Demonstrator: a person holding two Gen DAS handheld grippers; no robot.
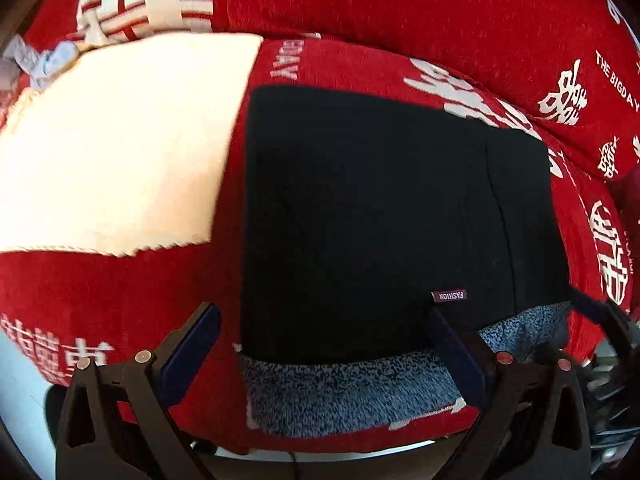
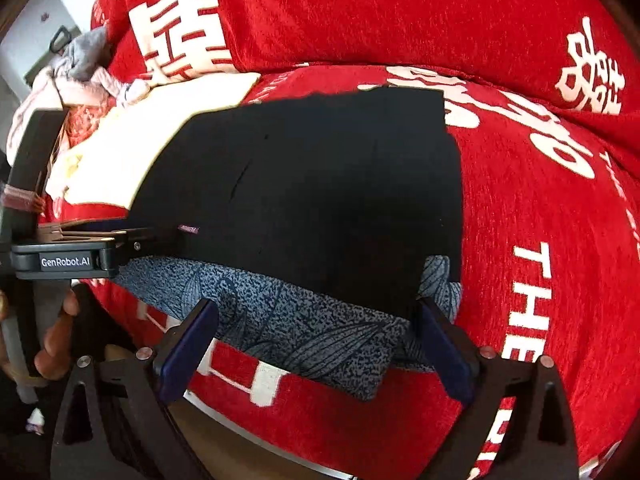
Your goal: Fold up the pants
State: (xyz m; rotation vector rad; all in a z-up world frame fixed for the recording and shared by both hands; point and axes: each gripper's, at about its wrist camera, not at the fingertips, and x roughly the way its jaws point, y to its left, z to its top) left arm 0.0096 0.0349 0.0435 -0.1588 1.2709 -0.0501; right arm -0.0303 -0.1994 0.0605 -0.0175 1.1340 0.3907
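The black pants (image 1: 372,216) lie folded into a flat rectangle on the red sofa seat, with a small "FASHION" label (image 1: 449,295) near the front edge. They rest partly on a blue-grey speckled cloth (image 1: 340,392). My left gripper (image 1: 324,348) is open, its fingers astride the near edge of the pants, holding nothing. In the right wrist view the pants (image 2: 320,192) and speckled cloth (image 2: 304,332) show again. My right gripper (image 2: 316,344) is open over the cloth's near edge. The left gripper's body (image 2: 68,256) shows at the left.
The red sofa cover (image 1: 400,8) with white characters covers seat and backrest. A cream cloth (image 1: 120,140) lies left of the pants. A heap of pale clothes (image 2: 80,72) sits at the far left. The seat's front edge (image 2: 280,452) is just below the grippers.
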